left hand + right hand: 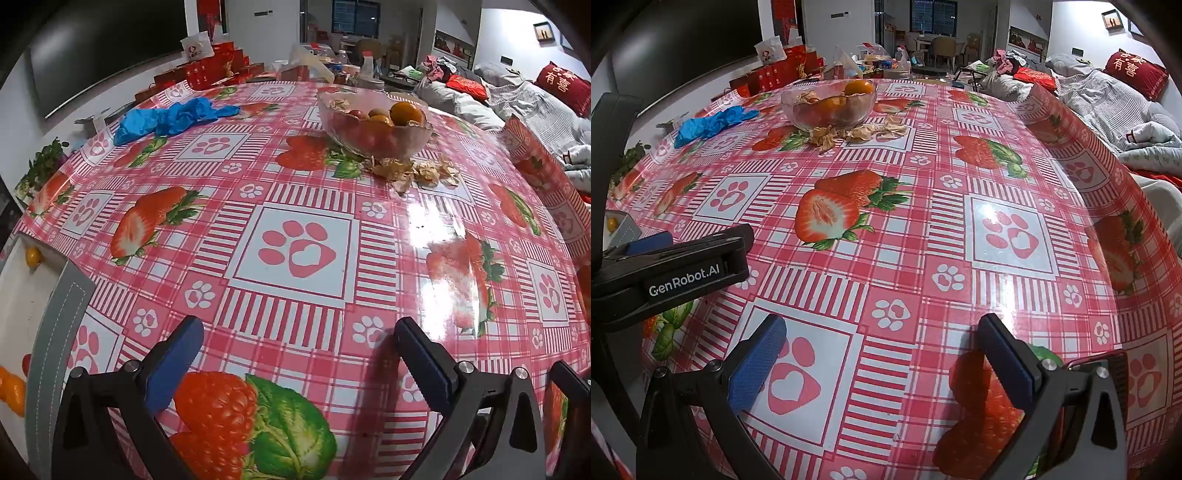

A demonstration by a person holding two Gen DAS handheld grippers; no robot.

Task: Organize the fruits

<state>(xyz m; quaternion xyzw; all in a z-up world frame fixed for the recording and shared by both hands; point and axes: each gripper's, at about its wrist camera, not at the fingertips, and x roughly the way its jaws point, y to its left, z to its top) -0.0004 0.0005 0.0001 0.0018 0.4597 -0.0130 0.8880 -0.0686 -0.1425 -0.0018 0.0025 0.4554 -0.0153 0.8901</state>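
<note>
Fruits sit in one glass bowl (373, 125) well ahead of your left gripper (295, 363) and a little right of its fingers; you can count three orange fruits (406, 112) above the rim, with red ones packed beneath, too crowded to number. From your right gripper (882, 362) the same bowl (827, 107) lies far ahead and left of the fingers. Dry husks (413, 171) are scattered on the table (295, 206) just in front of the bowl. One blue glove (173, 118) lies far ahead, left of the left fingers. Off the table edge, left of those fingers, one small yellow fruit (32, 255) shows lower down. Both pairs of fingers are spread wide and grip nothing.
</note>
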